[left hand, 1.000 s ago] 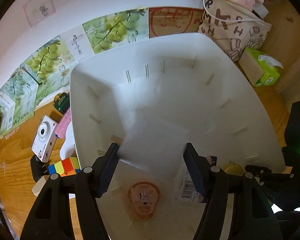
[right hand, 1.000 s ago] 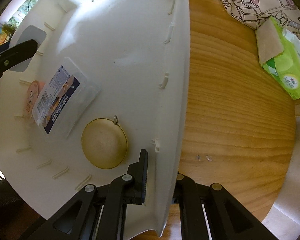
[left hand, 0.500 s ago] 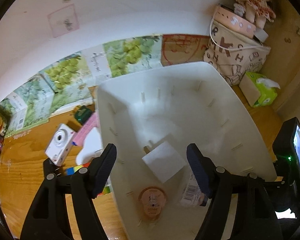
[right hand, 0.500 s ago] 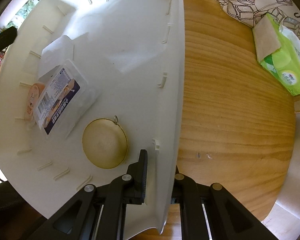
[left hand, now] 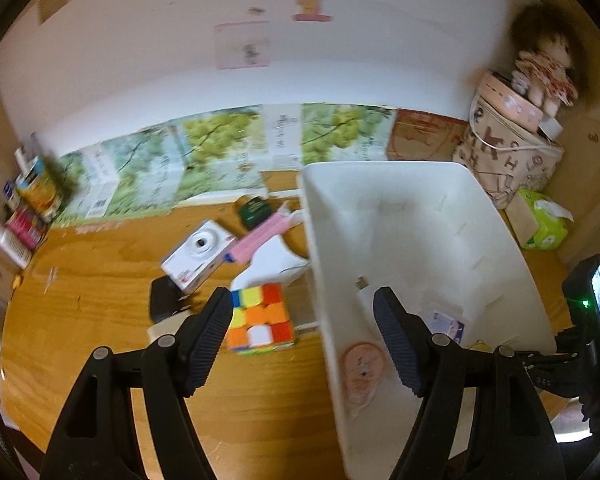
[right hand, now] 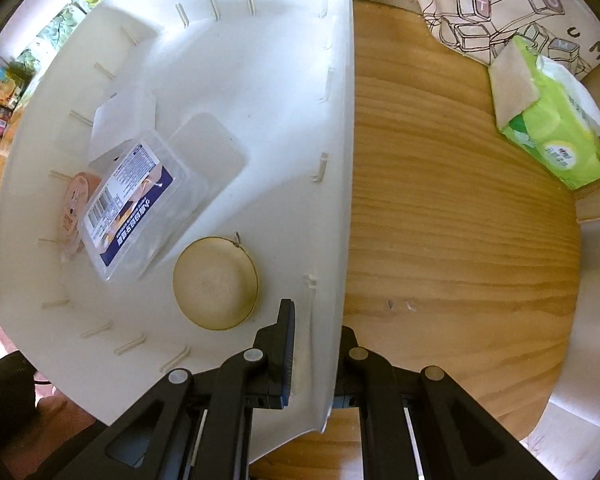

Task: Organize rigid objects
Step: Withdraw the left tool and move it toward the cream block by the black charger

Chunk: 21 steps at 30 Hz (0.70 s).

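White bin (right hand: 236, 80) on table, rim clenched by my right tool (right hand: 312, 356) | left tool (left hand: 302, 336) released, empty, has withdrawn from bin after dropping a white box (right hand: 120, 120) inside | next: cube (left hand: 260, 320) left of bin

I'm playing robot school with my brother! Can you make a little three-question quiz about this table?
1. True or false: the right gripper is clamped on the wall of the white bin.
2. What lies nearest the left gripper? A) puzzle cube B) tissue pack C) doll
3. Fill in: the white camera lies on the ____, outside the bin.

Key: 1 true; 2 A; 3 table.
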Motion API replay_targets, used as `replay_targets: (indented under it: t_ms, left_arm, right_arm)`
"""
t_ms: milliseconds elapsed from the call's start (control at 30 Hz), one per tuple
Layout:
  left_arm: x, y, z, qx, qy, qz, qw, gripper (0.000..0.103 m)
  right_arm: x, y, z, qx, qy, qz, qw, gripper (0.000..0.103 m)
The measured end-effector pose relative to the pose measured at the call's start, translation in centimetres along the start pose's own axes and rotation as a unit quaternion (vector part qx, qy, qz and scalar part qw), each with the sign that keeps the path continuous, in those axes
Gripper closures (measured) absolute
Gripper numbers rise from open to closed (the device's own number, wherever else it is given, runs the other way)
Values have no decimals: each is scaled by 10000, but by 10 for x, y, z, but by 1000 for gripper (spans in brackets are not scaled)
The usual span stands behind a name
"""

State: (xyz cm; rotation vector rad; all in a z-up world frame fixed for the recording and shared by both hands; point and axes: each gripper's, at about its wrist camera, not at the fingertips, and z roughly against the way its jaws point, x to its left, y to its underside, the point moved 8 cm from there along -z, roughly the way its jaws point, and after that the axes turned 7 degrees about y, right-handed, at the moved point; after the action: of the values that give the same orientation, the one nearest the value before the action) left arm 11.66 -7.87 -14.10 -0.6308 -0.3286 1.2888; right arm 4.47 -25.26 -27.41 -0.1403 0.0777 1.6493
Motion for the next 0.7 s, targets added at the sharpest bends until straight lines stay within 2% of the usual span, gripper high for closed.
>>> replay_targets:
  t_ms: [333, 533, 700]
  left_arm:
    - [51, 29, 14, 162, -452, 417, 9980, 25]
    - [77, 43, 14, 427, -524, 525, 9963, 25]
    - [99, 50, 8, 613, -511, 616, 9949, 25]
  right_arm:
    - [-2, 5, 4, -319, 93, -456, 9984, 91]
    - [-8, 9, 12, -611, 98, -926, 9938, 91]
    - [-10, 14, 13, -662, 196, -1078, 9918, 92]
